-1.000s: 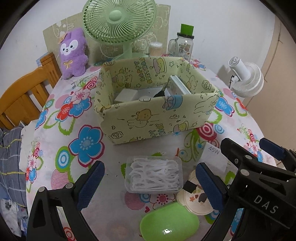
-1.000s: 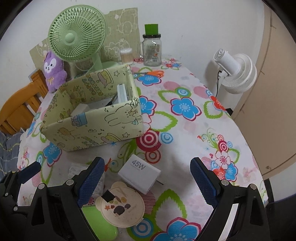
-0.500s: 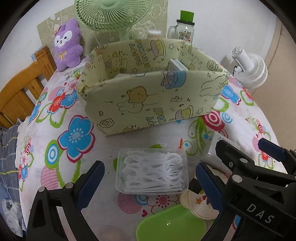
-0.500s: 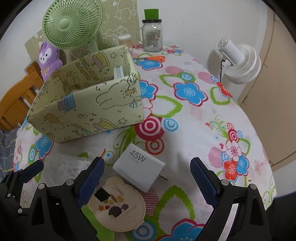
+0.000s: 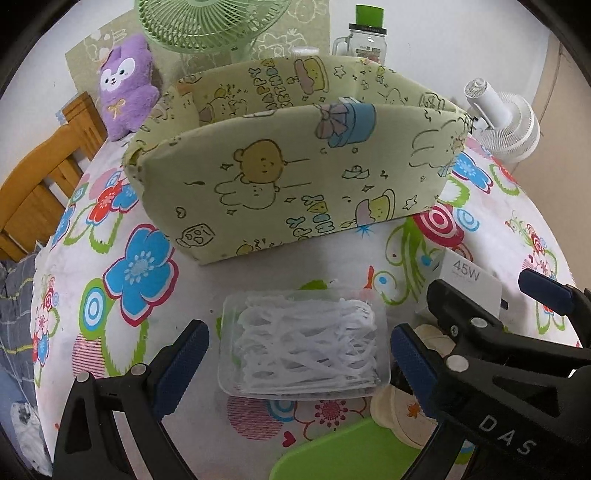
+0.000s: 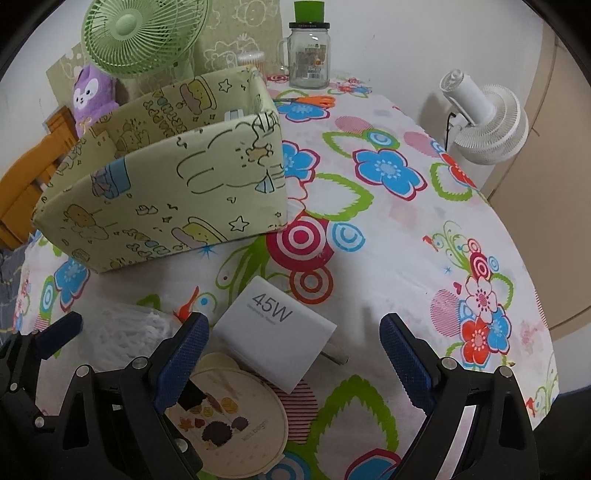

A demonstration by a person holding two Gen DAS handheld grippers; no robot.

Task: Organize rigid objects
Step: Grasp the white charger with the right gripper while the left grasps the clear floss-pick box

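Left gripper (image 5: 299, 354): jaws spread wide, nothing pinched. The clear floss-pick box (image 5: 304, 345) lies flat on the table between them, gap on both sides, neither pad touching as far as I can tell. Box sits near the table's near edge, on the floral tablecloth (image 5: 140, 266).

Right gripper (image 6: 291, 350): jaws spread wide, also empty. The white 45W charger (image 6: 275, 332) lies flat between them, much closer to the left pad, just beside it; contact can't be confirmed. Its prong end points toward the right pad, with a clear gap there.

Near edge, under the two grippers: a round cream compact (image 6: 231, 417) with leaf and hedgehog print, touching or slightly under the charger's near corner. Beside it a green lid-like case (image 5: 347, 454), only partly in view.

Mid table: yellow-green fabric storage box (image 5: 295, 184), cartoon print, open top, upright. A white flat item pokes above its rim; contents otherwise hidden.

Far edge: green desk fan (image 6: 136, 33), purple plush (image 5: 125, 85), glass jar with green lid (image 6: 308, 51), orange scissors (image 6: 308, 100). White fan (image 6: 484, 118) stands off the right edge.
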